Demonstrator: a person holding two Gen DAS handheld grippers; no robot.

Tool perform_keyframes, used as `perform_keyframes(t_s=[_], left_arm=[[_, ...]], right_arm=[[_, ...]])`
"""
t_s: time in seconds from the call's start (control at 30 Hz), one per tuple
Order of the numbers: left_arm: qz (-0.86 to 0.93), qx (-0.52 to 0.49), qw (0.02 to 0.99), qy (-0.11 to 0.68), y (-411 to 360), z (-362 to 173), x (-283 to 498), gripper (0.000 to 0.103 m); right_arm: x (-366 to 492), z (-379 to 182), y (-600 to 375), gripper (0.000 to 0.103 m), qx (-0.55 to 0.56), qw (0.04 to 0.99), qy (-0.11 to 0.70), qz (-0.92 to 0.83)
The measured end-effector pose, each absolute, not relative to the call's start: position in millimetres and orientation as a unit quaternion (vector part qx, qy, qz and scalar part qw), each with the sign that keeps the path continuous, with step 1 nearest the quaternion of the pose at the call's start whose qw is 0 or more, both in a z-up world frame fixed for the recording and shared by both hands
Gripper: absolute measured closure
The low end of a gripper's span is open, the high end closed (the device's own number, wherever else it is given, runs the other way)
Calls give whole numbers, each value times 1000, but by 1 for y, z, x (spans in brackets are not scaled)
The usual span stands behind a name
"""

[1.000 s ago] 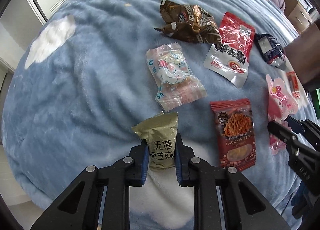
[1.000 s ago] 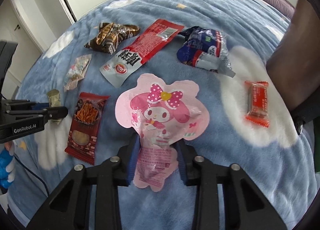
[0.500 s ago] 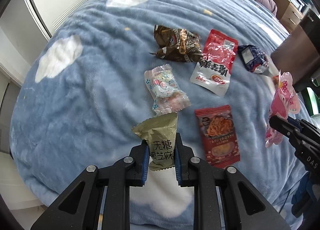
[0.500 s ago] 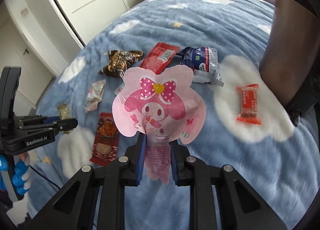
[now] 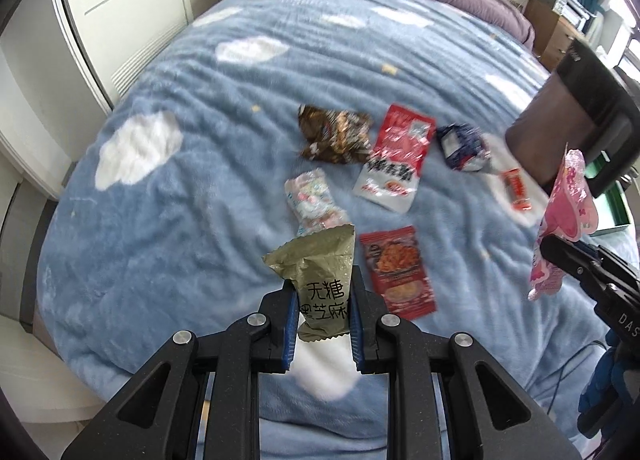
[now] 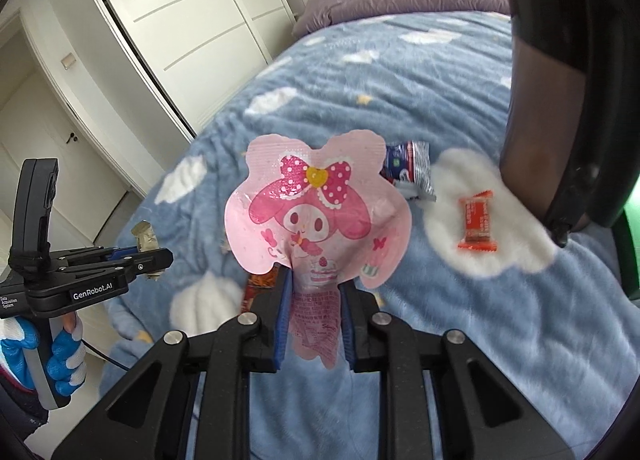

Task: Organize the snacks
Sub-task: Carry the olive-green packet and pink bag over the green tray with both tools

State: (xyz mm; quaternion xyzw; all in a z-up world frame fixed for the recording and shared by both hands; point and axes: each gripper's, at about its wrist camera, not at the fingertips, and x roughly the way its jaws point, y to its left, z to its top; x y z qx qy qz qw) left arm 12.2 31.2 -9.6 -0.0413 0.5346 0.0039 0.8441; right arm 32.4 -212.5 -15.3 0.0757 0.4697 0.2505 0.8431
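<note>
Now we hold both picks above the bed (image 5: 168, 220): left gripper (image 5: 322, 310) fingers clamp the olive packet (image 5: 320, 280), right gripper (image 6: 312, 312) fingers clamp the pink pouch (image 6: 316, 212). Next, we judge, each needs carrying to its place.

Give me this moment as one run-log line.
left gripper: shut on olive sesame packet, lifted | right gripper: shut on pink character pouch, lifted | blue cloud blanket: six snacks lie loose
</note>
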Motion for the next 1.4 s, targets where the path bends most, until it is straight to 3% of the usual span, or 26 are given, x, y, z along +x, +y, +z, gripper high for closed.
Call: perform_keyframes(t_s=[0.43, 0.87, 1.4], left_arm=[[-98, -15, 864, 493, -43, 52, -20, 85], [-248, 62, 842, 475, -193, 83, -30, 85], [-339, 140, 810, 458, -390, 81, 29, 85]], right_arm=[[-28, 48, -271, 64, 91, 877, 420, 217], [-62, 65, -398, 64, 121, 904, 398, 102], [9, 48, -565, 64, 101, 906, 412, -12]])
